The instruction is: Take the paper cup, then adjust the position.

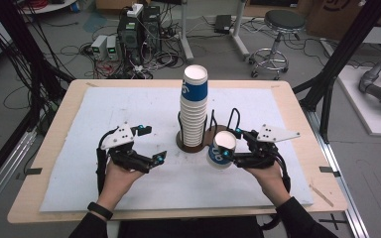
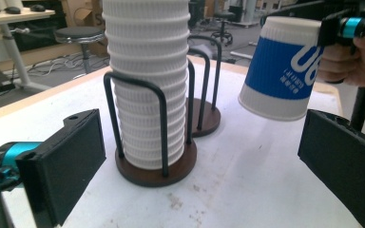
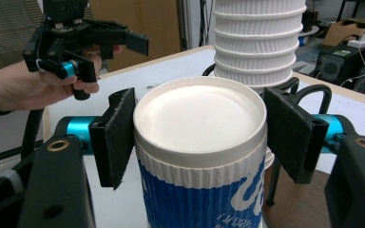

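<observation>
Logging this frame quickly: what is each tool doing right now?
Left tool: open, holding nothing.
Right tool: shut on the blue and white ribbed paper cup, beside the cup stack.

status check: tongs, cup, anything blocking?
Right tongs shut on blue-and-white paper cup, held off the table. Left tongs open, empty. Cup stack in wire holder beside it; nothing blocking.

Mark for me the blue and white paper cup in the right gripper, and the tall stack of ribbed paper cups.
blue and white paper cup (image 1: 222, 151), high view, blue side wall.
tall stack of ribbed paper cups (image 2: 147, 90), left gripper view, white ribbed middle.
</observation>
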A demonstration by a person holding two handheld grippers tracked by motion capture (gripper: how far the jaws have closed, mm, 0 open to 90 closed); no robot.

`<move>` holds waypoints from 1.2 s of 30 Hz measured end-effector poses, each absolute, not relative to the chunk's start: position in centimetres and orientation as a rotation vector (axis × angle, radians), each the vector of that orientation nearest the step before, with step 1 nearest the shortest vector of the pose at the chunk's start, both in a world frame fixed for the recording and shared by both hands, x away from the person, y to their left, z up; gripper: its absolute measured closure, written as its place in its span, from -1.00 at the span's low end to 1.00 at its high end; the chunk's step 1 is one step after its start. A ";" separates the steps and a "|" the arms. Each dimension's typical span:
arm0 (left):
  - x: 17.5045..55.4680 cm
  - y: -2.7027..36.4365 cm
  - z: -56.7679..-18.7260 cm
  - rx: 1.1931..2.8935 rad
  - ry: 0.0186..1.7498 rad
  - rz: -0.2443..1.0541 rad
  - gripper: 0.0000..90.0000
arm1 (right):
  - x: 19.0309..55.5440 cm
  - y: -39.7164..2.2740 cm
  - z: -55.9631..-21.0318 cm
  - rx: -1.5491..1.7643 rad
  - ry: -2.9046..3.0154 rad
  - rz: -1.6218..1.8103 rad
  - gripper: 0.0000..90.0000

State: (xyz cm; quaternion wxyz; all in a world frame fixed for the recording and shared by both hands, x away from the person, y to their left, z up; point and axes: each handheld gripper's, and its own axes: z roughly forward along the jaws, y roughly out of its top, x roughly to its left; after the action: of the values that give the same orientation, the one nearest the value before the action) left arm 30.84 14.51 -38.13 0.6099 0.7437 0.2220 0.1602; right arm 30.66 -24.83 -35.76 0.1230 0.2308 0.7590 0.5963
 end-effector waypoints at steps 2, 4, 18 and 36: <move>30.7 14.5 -38.7 1.712 0.527 0.350 -0.96 | 30.6 -24.9 -35.8 0.678 2.215 1.738 -0.31; 30.5 14.3 -39.1 1.731 0.524 0.353 -0.96 | 30.7 -25.0 -35.9 0.686 2.214 1.738 -0.31; 30.5 13.5 -39.7 1.752 0.519 0.343 -0.96 | 30.7 -25.5 -36.1 0.704 2.203 1.735 -0.31; 30.2 9.4 -40.1 1.800 0.384 0.165 -0.96 | 30.5 -25.1 -35.6 0.644 2.217 1.819 -0.31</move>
State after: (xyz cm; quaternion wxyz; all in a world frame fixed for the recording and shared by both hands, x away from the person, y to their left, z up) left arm 30.17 9.39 -40.09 0.6025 0.7774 0.1658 0.0713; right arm 30.50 -25.05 -35.64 0.1011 0.2181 0.7505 0.6157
